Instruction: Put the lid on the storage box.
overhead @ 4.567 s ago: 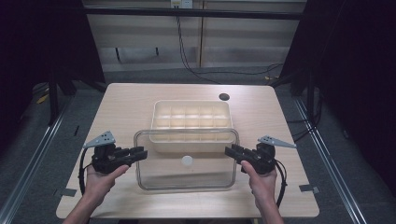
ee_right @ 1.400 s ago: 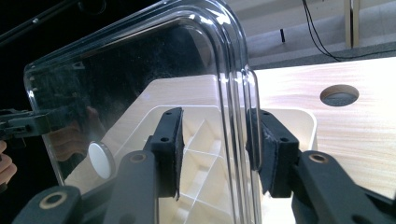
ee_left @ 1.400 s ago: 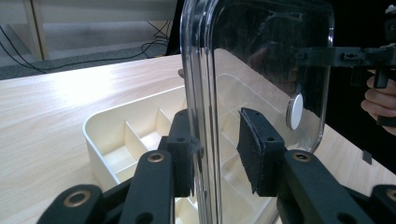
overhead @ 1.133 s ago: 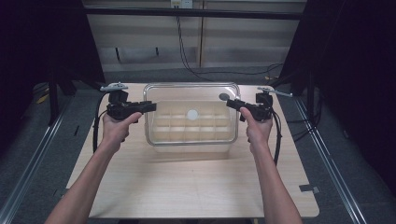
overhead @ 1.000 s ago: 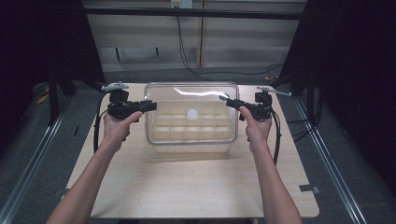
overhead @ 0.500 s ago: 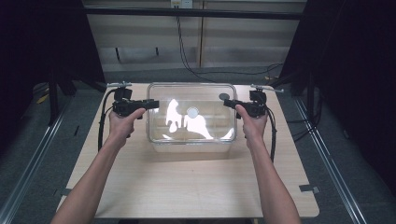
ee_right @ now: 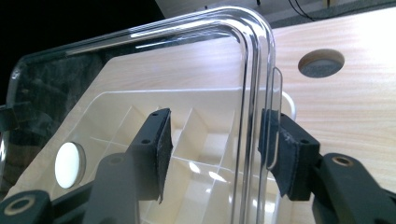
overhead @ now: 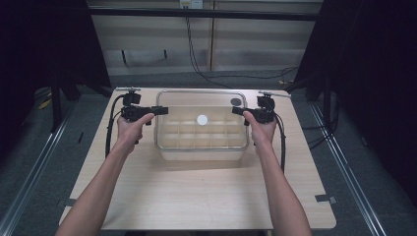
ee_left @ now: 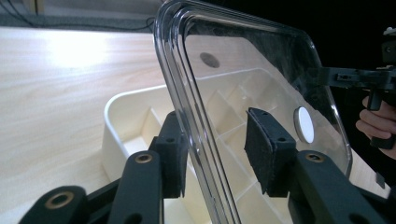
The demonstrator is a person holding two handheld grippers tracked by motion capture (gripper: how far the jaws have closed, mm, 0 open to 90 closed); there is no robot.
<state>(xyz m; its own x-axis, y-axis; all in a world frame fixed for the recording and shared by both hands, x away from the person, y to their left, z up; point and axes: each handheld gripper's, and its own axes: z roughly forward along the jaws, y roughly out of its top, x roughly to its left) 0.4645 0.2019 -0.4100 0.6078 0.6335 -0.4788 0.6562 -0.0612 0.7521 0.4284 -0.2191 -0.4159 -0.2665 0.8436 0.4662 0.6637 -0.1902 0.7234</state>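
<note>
A clear plastic lid [overhead: 216, 105] with a white round spot [overhead: 202, 119] lies over a cream box [overhead: 201, 153] with several compartments at the back of the table. My left gripper [overhead: 162, 110] is at the lid's left edge and my right gripper [overhead: 236, 110] at its right edge. In the left gripper view the lid's rim [ee_left: 187, 107] runs between the jaws of that gripper [ee_left: 215, 135], with a gap at one pad [ee_left: 266, 149]. The right gripper [ee_right: 215, 121] also straddles the rim [ee_right: 254, 93], its far pad [ee_right: 156, 140] apart from it. Both sets of jaws have just been opening.
The light wooden table [overhead: 196, 196] has a round dark hole [overhead: 237, 102] at the back right, seen through the lid. Cables trail from both grippers along the table's sides. A dark floor and metal rails surround the table.
The lid, carried from the near side to above the box, has come down and flattened over it. Both hands have sunk a little, and the jaws stand wider.
</note>
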